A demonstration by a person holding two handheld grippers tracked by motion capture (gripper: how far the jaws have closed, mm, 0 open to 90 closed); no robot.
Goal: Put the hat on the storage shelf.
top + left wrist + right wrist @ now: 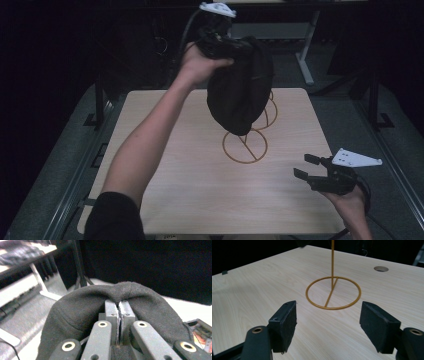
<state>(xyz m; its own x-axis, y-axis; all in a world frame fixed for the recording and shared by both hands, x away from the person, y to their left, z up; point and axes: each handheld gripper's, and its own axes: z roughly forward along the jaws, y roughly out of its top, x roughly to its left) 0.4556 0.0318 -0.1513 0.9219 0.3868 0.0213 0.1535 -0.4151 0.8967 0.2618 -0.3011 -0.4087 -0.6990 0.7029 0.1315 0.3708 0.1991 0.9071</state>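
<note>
A black cloth cap (240, 95) hangs in the air over the far middle of the table, bunched at its top in my left gripper (231, 47), which is raised high and shut on the fabric. In the left gripper view the jaws (118, 303) are pressed together with the cap (75, 312) draped around them. Below the cap stands a gold wire stand (245, 146) with a ring base and a thin upright post (333, 292). My right gripper (306, 166) is low at the table's front right, open and holding nothing, and points at the stand's base (328, 317).
The light wood table (175, 190) has a round cable hole (380, 268) near its far edge. Metal rails run along both sides. A white desk leg (305, 60) stands behind the table, and shelving (22, 262) lies beyond the cap.
</note>
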